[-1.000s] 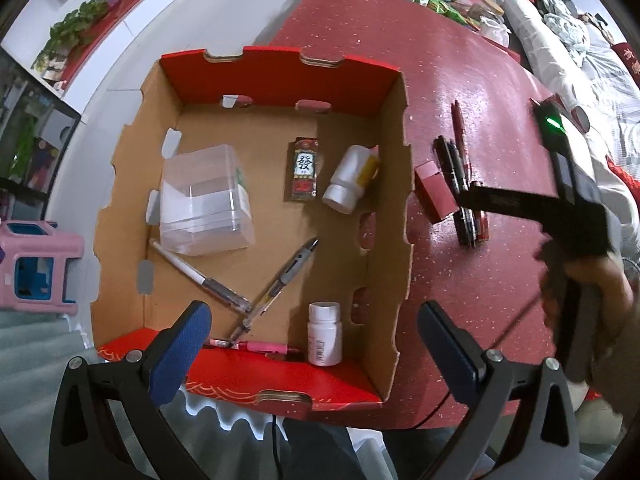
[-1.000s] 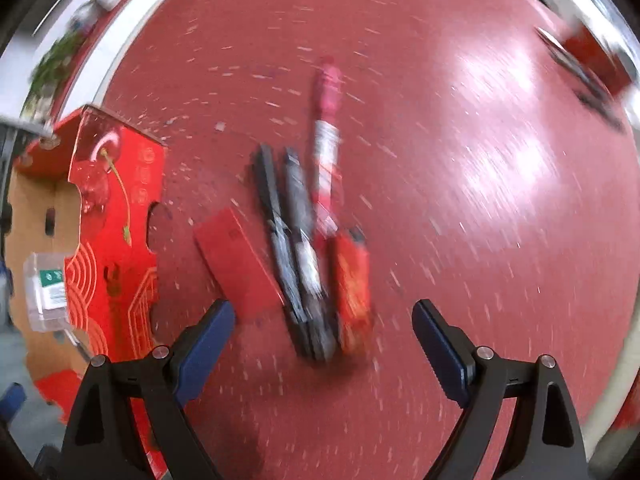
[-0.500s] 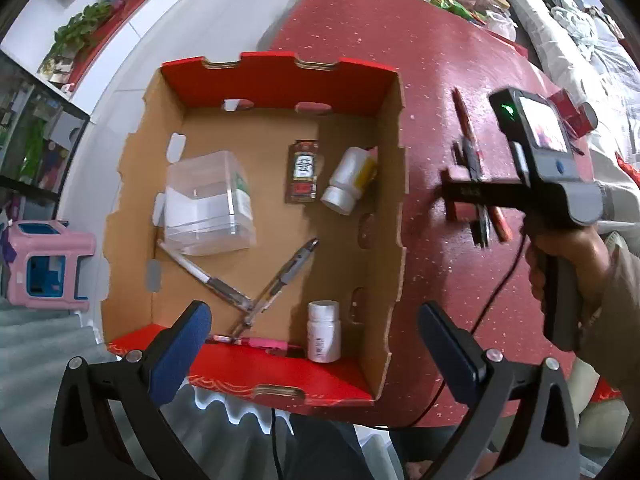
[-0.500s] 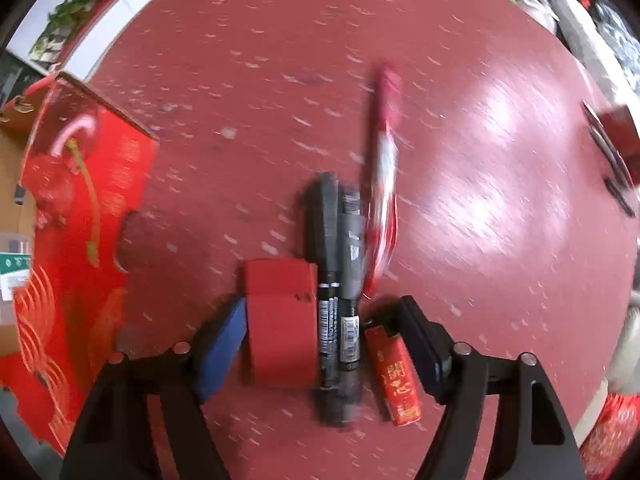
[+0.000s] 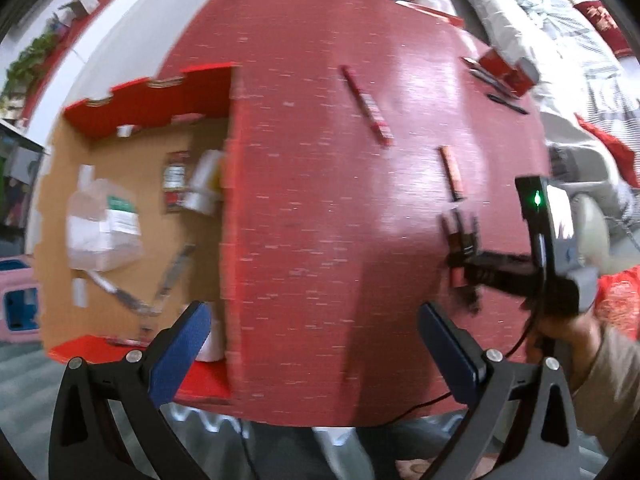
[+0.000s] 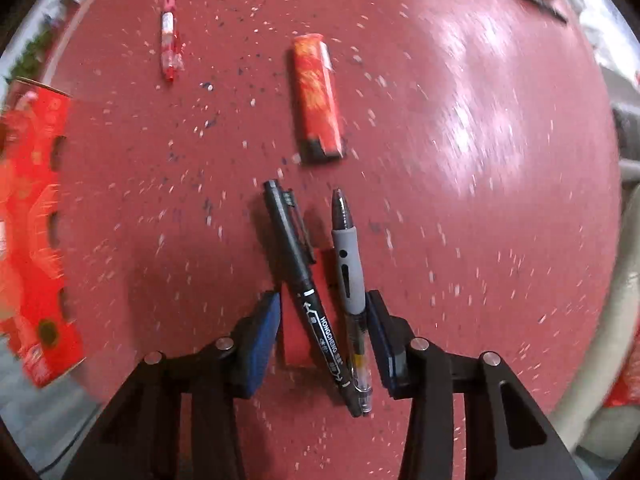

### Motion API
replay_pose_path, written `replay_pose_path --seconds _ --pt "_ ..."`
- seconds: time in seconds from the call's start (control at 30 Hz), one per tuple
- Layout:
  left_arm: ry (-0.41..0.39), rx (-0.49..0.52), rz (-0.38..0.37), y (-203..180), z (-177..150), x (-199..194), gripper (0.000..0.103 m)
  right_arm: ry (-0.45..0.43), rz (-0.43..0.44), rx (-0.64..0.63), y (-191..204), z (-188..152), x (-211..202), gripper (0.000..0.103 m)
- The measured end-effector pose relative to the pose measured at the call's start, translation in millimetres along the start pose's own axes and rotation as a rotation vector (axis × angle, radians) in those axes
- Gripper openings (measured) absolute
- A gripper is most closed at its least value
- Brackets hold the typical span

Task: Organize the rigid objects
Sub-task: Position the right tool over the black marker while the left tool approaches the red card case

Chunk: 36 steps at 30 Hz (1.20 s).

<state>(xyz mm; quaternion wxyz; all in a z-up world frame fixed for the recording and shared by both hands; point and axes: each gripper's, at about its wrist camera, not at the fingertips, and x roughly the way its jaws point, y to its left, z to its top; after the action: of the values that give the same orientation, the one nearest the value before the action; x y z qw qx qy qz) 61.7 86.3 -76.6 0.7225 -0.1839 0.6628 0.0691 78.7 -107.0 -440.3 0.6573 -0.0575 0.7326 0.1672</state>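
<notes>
Our right gripper (image 6: 322, 324) is clamped on a little bundle: a black marker (image 6: 304, 280), a grey-grip pen (image 6: 348, 276) and a small red box (image 6: 296, 340), all squeezed between the pads above the red table (image 6: 460, 200). An orange lighter (image 6: 318, 98) lies just beyond. Our left gripper (image 5: 312, 342) hangs wide apart, holding nothing, by the cardboard box (image 5: 132, 112).

Under my hand-held gripper (image 6: 322, 320) the bench (image 6: 460, 160) is glossy red with pale speckles. The black marker (image 6: 298, 276) looks like matt plastic; the pen (image 6: 348, 264) has a grey rubbery grip and clear plastic barrel. The box (image 5: 132, 208) is plain brown cardboard inside.
</notes>
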Motion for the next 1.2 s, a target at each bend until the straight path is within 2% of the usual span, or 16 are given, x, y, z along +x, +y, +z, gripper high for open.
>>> replay_pose_path --seconds 0.03,0.07,0.1,0.17,0.27,0.37,0.5,0.6,0.63,0.7,0.8,0.87,0.97,1.07,1.2 --pt "0.007 -0.007 -0.018 -6 0 4 0.103 -0.017 0.037 0.025 -11 -6 -5 0.076" --pt "0.02 -0.018 -0.033 -12 0 12 0.103 -0.032 0.059 0.052 -21 -10 -10 0.096" --pt "0.033 -0.026 -0.037 -18 1 20 0.103 -0.056 0.086 0.089 -35 -17 -15 0.098" --pt "0.065 -0.042 -0.028 -30 3 38 0.103 -0.076 0.13 0.153 -57 -27 -22 0.098" --pt "0.098 -0.055 -0.025 -48 10 66 0.103 -0.038 0.177 0.219 -86 -46 -23 0.098" --pt "0.104 -0.022 -0.009 -74 18 89 0.103 -0.028 0.161 0.241 -100 -61 -27 0.098" --pt "0.116 0.022 0.02 -110 21 123 0.103 -0.011 0.14 0.269 -116 -64 -34 0.098" --pt "0.143 0.052 0.012 -131 17 140 0.103 -0.001 0.136 0.296 -132 -74 -35 0.098" --pt "0.134 0.076 0.052 -136 14 144 0.103 0.002 0.138 0.303 -138 -77 -36 0.098" --pt "0.113 0.099 0.125 -138 9 146 0.103 0.004 0.144 0.314 -146 -82 -37 0.098" --pt "0.142 0.071 0.122 -133 8 157 0.103 0.007 0.161 0.323 -152 -88 -38 0.098" --pt "0.127 0.057 0.097 -134 12 160 0.103 0.011 0.17 0.318 -140 -86 -32 0.098" --pt "0.101 0.121 0.086 -156 17 158 0.103 0.014 0.175 0.313 -139 -92 -30 0.098" --pt "0.097 0.166 0.116 -169 16 163 0.103 0.017 0.175 0.316 -145 -107 -28 0.098" --pt "0.087 0.142 0.148 -151 11 165 0.103 0.008 0.174 0.314 -154 -113 -34 0.098"
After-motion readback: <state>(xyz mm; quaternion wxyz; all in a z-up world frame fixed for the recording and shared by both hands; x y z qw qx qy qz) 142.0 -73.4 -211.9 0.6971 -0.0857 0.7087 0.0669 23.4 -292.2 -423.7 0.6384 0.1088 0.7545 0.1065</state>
